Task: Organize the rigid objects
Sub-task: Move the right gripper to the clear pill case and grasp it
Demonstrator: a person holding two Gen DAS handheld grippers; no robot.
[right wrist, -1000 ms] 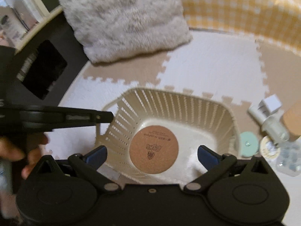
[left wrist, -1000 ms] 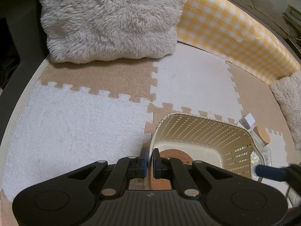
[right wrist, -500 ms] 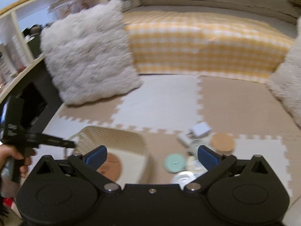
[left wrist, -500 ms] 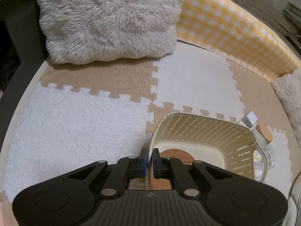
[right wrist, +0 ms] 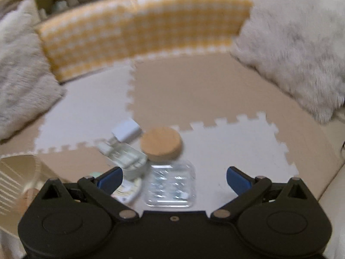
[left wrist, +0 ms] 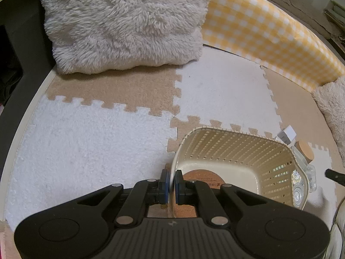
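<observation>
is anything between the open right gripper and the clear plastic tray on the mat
Nothing visible. The clear plastic tray lies straight ahead of the open right gripper; the round cork lid sits beyond it and the glass bottle to its left.

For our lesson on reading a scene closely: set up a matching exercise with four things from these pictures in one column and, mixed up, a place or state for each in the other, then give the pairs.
Things:
1. left gripper
2. right gripper
3. cork coaster
4. cork lid

Places or states:
A. lies on the mat beside a white plug
B. shut on the basket rim
C. open above a clear plastic tray
D. lies flat inside the basket

Pairs: 1-B, 2-C, 3-D, 4-A
</observation>
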